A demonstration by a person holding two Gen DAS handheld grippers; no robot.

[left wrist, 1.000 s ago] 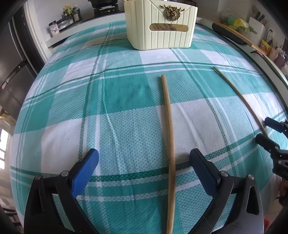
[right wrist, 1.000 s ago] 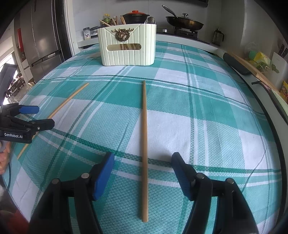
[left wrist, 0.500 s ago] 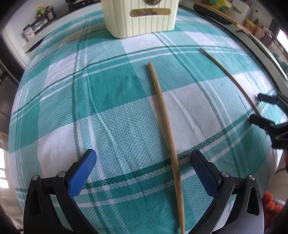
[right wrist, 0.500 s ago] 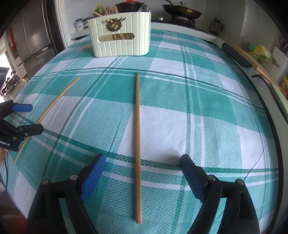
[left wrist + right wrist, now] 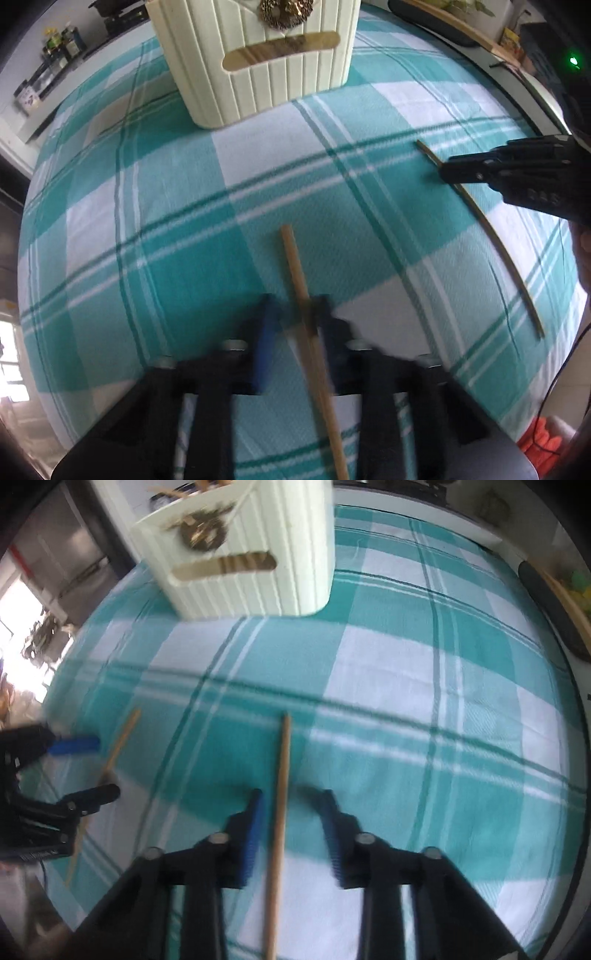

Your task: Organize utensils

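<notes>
Left wrist view: the left gripper (image 5: 293, 317) has its jaws narrowed around a chopstick (image 5: 312, 345), the right pad touching it and a small gap on the left; the frame is blurred, so a firm grip cannot be confirmed. The chopstick lies on the teal checked cloth (image 5: 155, 221) covering the counter, pointing toward a cream ribbed holder (image 5: 258, 74) at the far side. Right of the holder and nearer the camera, a second chopstick (image 5: 491, 236) lies on the cloth, with the right gripper (image 5: 458, 171) over its far end.

Right wrist view: the right gripper (image 5: 290, 805) is partly open, its jaws either side of the second chopstick (image 5: 279, 812) and not touching it. The holder (image 5: 251, 554) stands beyond, with utensils in it. Left of the holder and nearer, the left gripper (image 5: 94, 768) straddles the first chopstick (image 5: 118, 746).
</notes>
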